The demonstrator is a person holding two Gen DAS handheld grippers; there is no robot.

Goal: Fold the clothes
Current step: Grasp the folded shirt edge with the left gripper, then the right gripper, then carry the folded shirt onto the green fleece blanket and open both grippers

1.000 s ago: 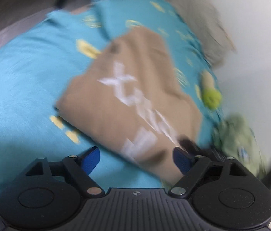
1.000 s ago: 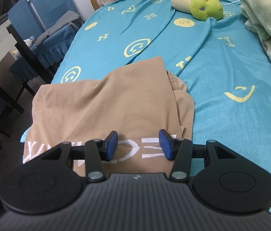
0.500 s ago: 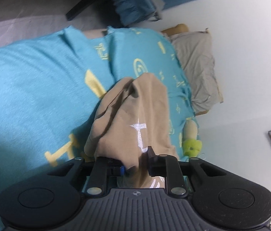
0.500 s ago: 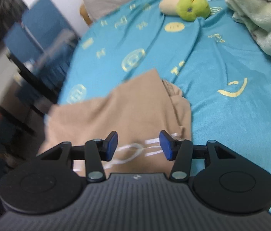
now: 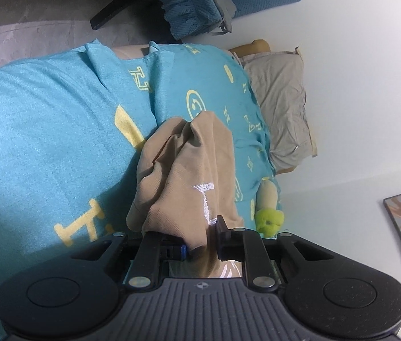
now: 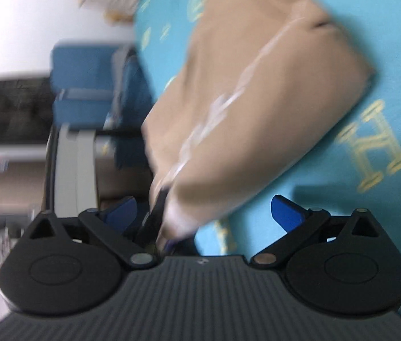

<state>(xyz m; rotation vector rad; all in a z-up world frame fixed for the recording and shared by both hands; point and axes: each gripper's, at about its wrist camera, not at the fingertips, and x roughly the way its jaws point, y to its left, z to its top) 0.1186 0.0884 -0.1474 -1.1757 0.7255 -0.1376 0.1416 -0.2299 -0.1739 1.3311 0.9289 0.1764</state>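
A tan garment with white lettering point(image 5: 192, 176) lies on a turquoise bedspread point(image 5: 44, 142). My left gripper point(image 5: 200, 244) is shut on the garment's near edge and the cloth bunches up between its jaws. In the right wrist view, which is blurred, the same tan garment point(image 6: 251, 99) stretches away ahead. My right gripper point(image 6: 203, 213) is open wide and empty, just in front of the garment's near edge. A dark gripper part point(image 6: 155, 213) pinching the cloth shows between its fingers.
A beige pillow point(image 5: 283, 108) and a green and tan plush toy point(image 5: 268, 210) lie at the far side of the bed. Blue chairs point(image 6: 92, 85) stand beyond the bed edge. A white wall point(image 5: 357, 71) borders the bed.
My left gripper has closed on the garment's edge and holds it. My right gripper has opened wider, rolled sideways and swung to the garment's other end.
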